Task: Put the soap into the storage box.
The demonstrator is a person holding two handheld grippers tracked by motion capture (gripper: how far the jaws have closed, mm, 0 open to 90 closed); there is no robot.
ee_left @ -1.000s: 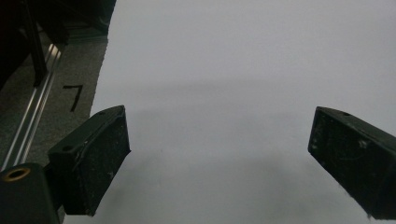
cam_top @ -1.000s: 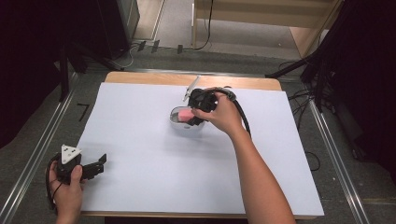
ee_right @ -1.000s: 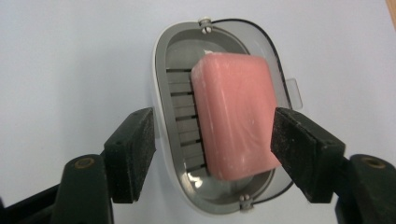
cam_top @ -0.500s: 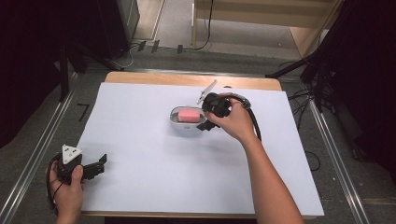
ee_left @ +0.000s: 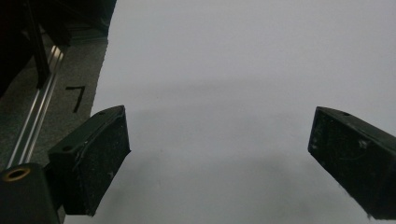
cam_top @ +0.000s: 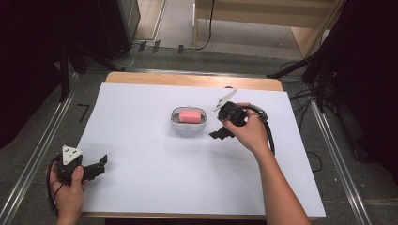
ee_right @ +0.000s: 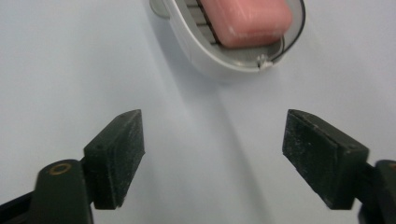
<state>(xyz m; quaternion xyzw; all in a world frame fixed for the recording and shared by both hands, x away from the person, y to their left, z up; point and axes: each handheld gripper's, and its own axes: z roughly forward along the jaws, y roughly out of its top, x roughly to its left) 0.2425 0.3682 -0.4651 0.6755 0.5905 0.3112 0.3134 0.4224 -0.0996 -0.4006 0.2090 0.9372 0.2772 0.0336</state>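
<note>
Lying in the white soap dish (cam_top: pixel 188 124), the pink soap bar (cam_top: pixel 191 116); just right of the dish, the right gripper (cam_top: pixel 219 133), jaws just opened, empty; well left, the left gripper (cam_top: pixel 98 165), jaws wide, empty.

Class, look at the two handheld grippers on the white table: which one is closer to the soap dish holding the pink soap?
The right gripper. It sits just beside the soap dish with the pink soap, jaws apart and empty, whereas the left gripper rests at the table's near left corner.
</note>
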